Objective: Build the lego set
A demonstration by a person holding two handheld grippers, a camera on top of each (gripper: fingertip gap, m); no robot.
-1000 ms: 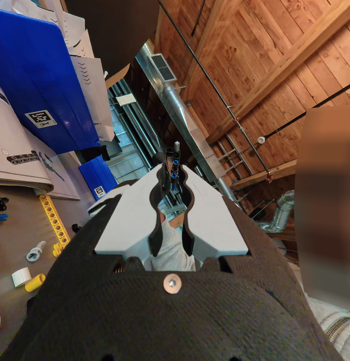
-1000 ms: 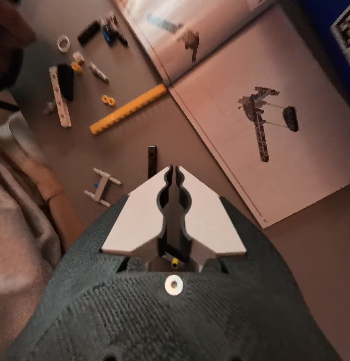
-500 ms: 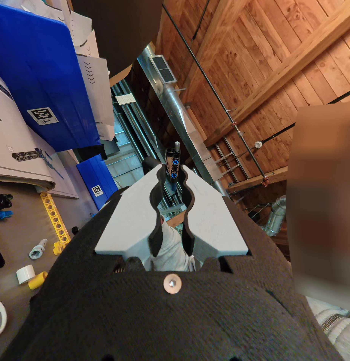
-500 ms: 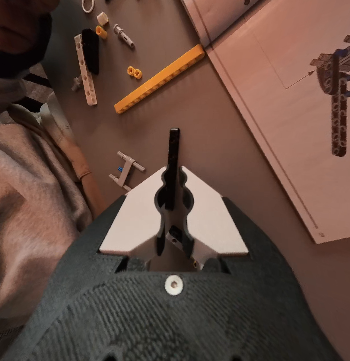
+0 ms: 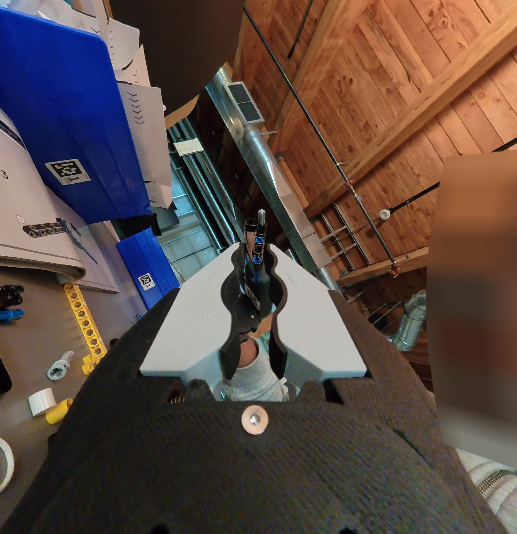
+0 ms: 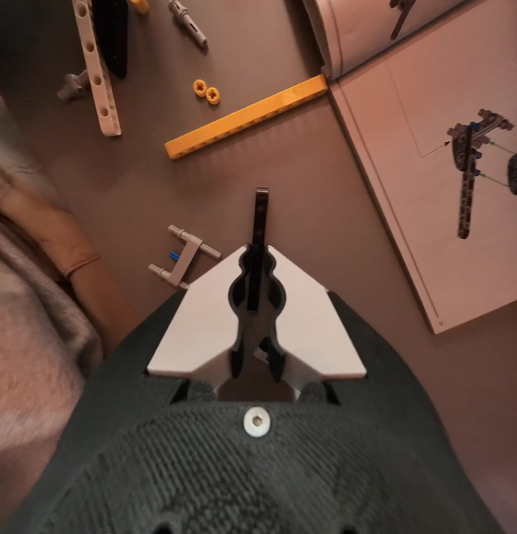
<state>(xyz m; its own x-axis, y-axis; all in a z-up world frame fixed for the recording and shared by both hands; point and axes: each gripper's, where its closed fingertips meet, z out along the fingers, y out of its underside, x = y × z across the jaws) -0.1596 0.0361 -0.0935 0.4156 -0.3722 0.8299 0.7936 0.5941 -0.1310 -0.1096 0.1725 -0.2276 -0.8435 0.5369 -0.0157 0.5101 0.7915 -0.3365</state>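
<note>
My left gripper (image 5: 254, 249) is shut on a small black lego assembly (image 5: 255, 239) with blue pins and a grey axle on top, and holds it up in the air, tilted toward the ceiling. My right gripper (image 6: 257, 247) is shut on a long black lego beam (image 6: 260, 219) that sticks out past the fingertips, above the brown table (image 6: 309, 216). The open instruction booklet (image 6: 424, 173) lies to the right in the right wrist view and shows at the left in the left wrist view (image 5: 26, 231).
Loose parts lie on the table: a long yellow beam (image 6: 245, 117), two yellow bushes (image 6: 206, 91), a white beam (image 6: 95, 72), a grey H-shaped connector (image 6: 185, 258), a grey pin (image 6: 188, 23). Blue bins (image 5: 64, 115) stand behind the booklet. A person's sleeve (image 6: 26, 289) is at the left. Measured from the fingertips, the grey H-shaped connector (image 6: 185, 258) is 4 cm or so from the right gripper and 20 cm from the left.
My right gripper has picked up the black beam and moved it nearer the loose parts, the view shifting. My left gripper has held the assembly almost still; another gripper now shows between its fingers.
</note>
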